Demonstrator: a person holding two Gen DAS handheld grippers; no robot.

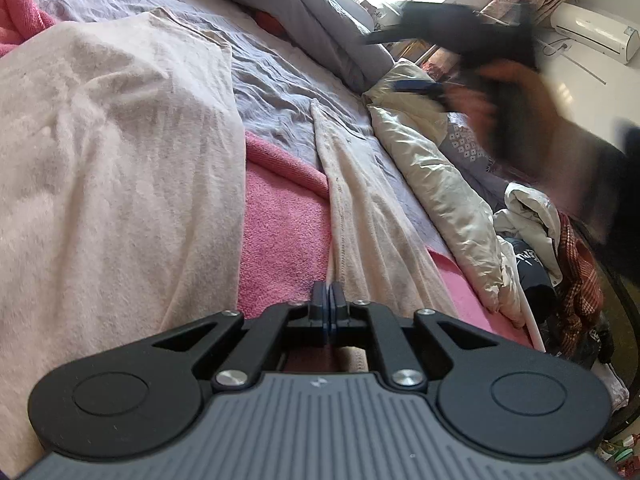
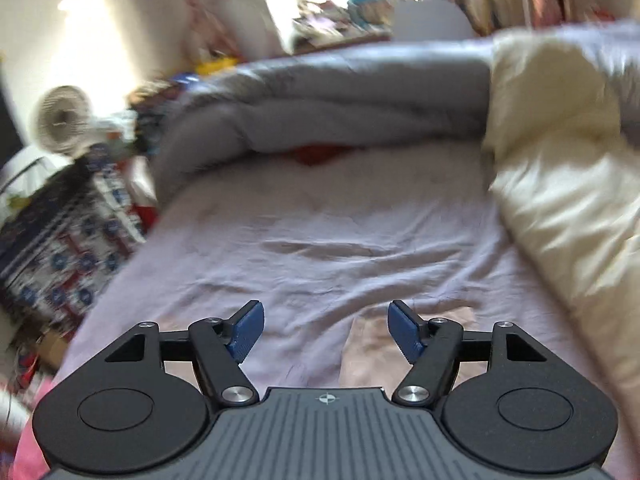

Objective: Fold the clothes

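Left tool (image 1: 330,300) clenched on pale garment edge (image 1: 352,240); right tool (image 2: 326,330) spread, raised over bedsheet (image 2: 320,240).

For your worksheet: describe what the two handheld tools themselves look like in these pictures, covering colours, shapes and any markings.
Both match. The left tool and right tool each have a grey ribbed body with a small pale emblem at its front edge, flanked by two round black discs. Black linkage arms with silver screws carry blue ridged pads. In the left view the right tool shows only as a dark blur. No cables show.
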